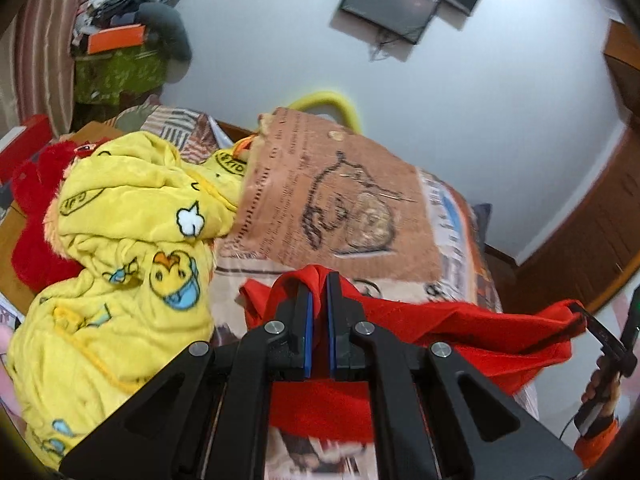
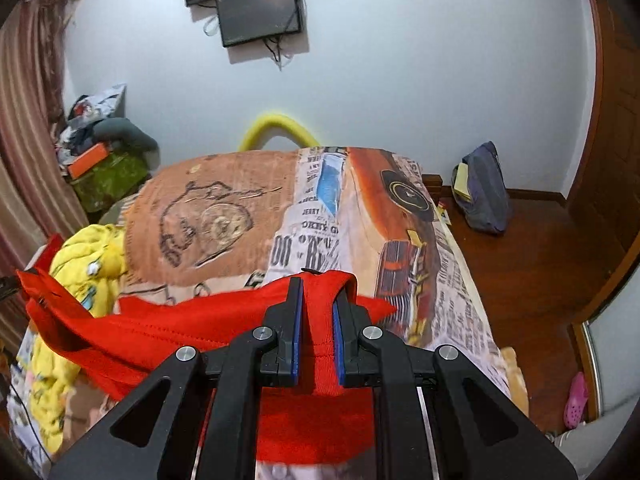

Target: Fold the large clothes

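Here, red garment [image 1: 460, 328] stretched in the air between both grippers, above the near end of the bed [image 2: 452, 280]. Left gripper [image 1: 319, 300] clamped on one bunched edge, jaws nearly closed with red cloth pinched between the blue pads [image 1: 308, 336]. Right gripper [image 2: 318, 304] closed likewise on the other edge, a fold of cloth rising between its jaws and hanging below them. From the left jaws, fabric running off to the right toward the other gripper, held in a hand at the frame edge. Beyond both jaws, a brown printed blanket [image 2: 208, 208] over a newsprint-patterned bedsheet. Left of the left jaws, a heap of yellow duck-print fleece [image 1: 132, 248], touching a red plush thing [image 1: 32, 216] behind it. Farther beyond, white wall with a dark screen [image 2: 260, 12].
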{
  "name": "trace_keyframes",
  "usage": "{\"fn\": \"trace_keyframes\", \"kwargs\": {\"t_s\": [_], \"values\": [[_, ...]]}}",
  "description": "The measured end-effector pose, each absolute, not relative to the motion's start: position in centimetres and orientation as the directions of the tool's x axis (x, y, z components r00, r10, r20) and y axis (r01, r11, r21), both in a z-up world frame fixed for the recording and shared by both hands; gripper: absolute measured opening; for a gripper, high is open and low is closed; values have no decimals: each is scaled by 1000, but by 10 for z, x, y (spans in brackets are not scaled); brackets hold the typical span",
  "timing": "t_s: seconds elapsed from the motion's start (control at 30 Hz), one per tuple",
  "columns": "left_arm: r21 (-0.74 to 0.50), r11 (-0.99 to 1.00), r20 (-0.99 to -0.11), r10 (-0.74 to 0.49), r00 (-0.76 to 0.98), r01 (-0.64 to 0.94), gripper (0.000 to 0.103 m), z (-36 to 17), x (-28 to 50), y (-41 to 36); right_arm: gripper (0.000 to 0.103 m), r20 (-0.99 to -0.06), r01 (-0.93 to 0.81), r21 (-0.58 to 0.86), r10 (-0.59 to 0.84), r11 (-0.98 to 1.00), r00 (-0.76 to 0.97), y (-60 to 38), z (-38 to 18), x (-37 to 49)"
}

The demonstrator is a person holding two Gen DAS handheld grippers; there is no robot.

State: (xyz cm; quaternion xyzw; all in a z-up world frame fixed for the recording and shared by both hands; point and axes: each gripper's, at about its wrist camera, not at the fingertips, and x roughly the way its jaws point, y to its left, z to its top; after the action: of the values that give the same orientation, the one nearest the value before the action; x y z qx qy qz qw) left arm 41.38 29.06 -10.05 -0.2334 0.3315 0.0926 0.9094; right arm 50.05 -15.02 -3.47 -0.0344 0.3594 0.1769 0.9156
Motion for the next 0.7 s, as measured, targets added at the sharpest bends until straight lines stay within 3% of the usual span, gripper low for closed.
{"fn": "trace_keyframes", "kwargs": {"t_s": [0.23, 0.53, 0.6, 0.67, 0.7], "values": [[-344, 852, -734, 19, 679, -396, 4, -162, 495, 312, 11, -735, -323, 48, 252, 945, 629, -126, -75, 564], [-155, 904, -839, 93, 537, -398, 7, -239, 559, 298, 13, -819, -301, 39, 203, 953, 536, -132, -130, 605], [-81, 921, -852, 134, 506, -381, 7, -247, 562, 292, 25, -823, -288, 1, 165, 958, 543, -136, -130, 602], [39, 933, -853, 218, 475, -358, 9, -246, 561, 285, 45, -786, -232, -104, 63, 967, 616, -138, -122, 599], [54, 936, -851, 226, 474, -349, 11, -244, 560, 284, 46, -756, -214, -144, 32, 966, 654, -141, -115, 594]]}}
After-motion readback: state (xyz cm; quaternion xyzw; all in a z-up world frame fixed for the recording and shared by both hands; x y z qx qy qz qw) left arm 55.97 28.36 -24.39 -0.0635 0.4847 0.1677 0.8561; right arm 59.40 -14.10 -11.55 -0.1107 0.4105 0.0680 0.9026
